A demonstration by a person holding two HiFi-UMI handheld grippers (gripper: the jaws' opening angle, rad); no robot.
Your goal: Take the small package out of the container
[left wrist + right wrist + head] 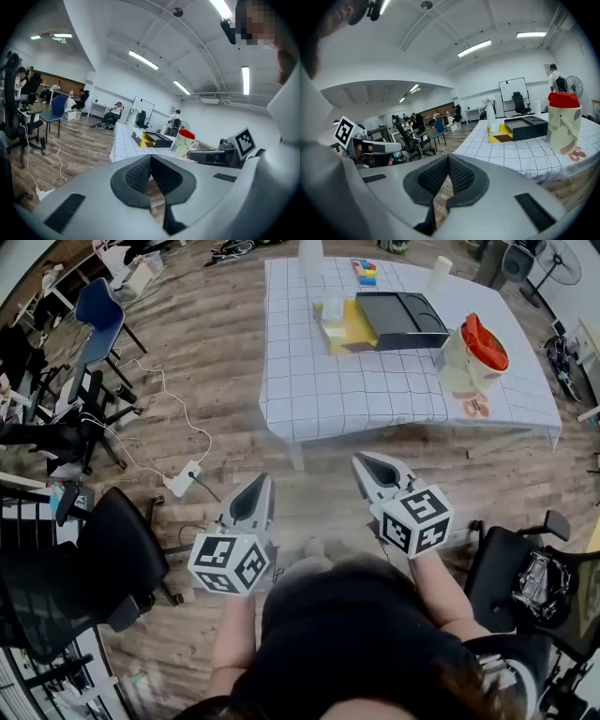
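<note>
A table under a white grid cloth [375, 390] stands ahead of me. On it lie an open black container [403, 320], a yellow box [354, 329] and a small white package [331, 313] beside them. A beige bucket with a red top [473, 357] stands near the table's right edge. Both grippers hang over the wooden floor, short of the table. My left gripper [251, 493] is shut and empty, its jaws meeting [151, 157]. My right gripper [367, 465] is shut with nothing held [448, 157]. The black container [529, 126] and the bucket [563, 122] show in the right gripper view.
A blue chair [98, 315] and a black office chair [103, 559] stand at the left, another chair [525, 568] at the right. A power strip with a white cable [183, 479] lies on the floor. Coloured blocks [366, 273] and white cylinders [439, 273] sit at the table's far side.
</note>
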